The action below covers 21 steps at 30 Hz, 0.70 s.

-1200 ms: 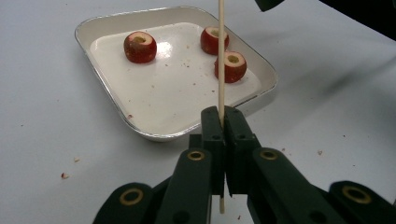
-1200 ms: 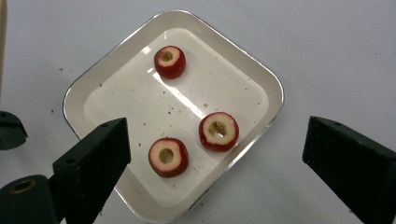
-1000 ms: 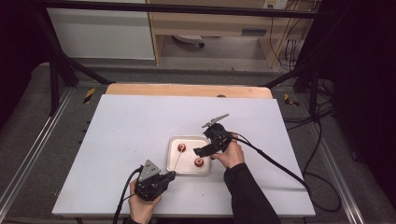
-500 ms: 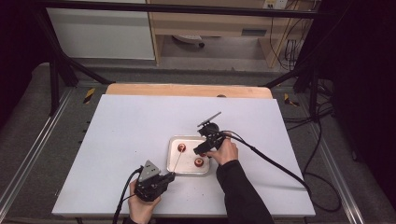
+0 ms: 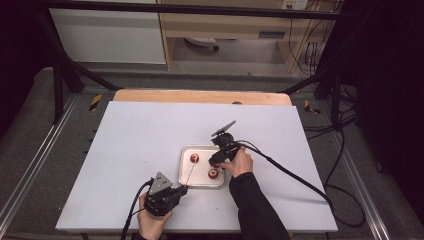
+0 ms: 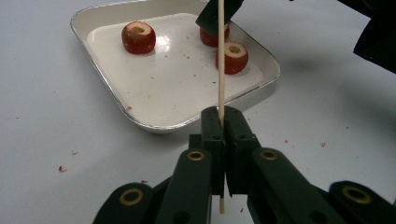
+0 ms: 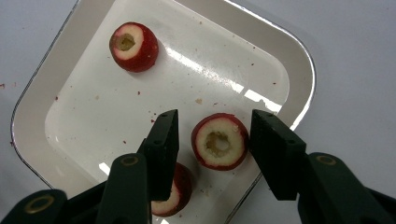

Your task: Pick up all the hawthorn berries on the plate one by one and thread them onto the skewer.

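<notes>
Over the tray's (image 7: 299,70) near edge I am closing my right tool (image 7: 212,140), not yet touching, round a soft, bruisable cored fruit (image 7: 219,141); best gripped across its red sides, while my left tool (image 6: 223,122) is pinching a skewer (image 6: 220,56).

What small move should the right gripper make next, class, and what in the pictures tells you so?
Probably close the right gripper the rest of the way on the cored fruit. Its jaws have just been closing and now flank that piece in the tray, with gaps on both sides. The left gripper holds the skewer pointing toward the tray, apparently waiting for a piece.
</notes>
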Motion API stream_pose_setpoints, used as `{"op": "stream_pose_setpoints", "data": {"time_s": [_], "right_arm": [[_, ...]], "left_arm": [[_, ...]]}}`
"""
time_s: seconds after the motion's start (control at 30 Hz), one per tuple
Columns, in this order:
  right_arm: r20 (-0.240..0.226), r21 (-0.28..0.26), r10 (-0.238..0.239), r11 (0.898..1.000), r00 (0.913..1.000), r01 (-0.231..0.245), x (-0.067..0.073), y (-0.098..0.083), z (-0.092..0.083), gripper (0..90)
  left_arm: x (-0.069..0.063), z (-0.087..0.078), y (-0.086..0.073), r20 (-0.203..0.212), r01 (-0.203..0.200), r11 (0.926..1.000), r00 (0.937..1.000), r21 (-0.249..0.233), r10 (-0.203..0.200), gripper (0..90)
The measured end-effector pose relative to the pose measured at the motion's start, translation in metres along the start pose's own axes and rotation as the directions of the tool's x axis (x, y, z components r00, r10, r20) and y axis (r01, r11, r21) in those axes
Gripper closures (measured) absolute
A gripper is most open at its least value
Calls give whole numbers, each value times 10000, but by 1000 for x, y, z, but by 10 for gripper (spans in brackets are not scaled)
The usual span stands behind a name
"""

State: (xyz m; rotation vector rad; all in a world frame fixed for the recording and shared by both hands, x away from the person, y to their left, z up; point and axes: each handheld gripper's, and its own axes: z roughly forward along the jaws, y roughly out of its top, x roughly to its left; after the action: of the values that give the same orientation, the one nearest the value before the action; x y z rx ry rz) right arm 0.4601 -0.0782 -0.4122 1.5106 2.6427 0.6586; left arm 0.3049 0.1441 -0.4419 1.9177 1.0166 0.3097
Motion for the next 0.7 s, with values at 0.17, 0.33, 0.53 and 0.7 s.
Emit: {"op": "stream_pose_setpoints", "data": {"time_s": [0.17, 0.33, 0.53, 0.7], "right_arm": [[33, 196, 96, 9998, 9999, -96, -1, 1, 4, 584], [-1, 330, 101, 9994, 9999, -100, 0, 0, 8, 591], [-121, 63, 171, 9998, 9998, -170, 0, 0, 1, 596], [-414, -677, 205, 9974, 9989, -233, 1, -1, -15, 596]], "left_arm": [[-1, 0, 0, 33, 4, 10000, 10000, -8, -4, 883], [-1, 1, 0, 62, 18, 10000, 10000, 15, -18, 883], [-2, 2, -1, 76, 8, 10000, 10000, 10, -8, 883], [-4, 2, -1, 138, 33, 10000, 9999, -90, -32, 883]]}}
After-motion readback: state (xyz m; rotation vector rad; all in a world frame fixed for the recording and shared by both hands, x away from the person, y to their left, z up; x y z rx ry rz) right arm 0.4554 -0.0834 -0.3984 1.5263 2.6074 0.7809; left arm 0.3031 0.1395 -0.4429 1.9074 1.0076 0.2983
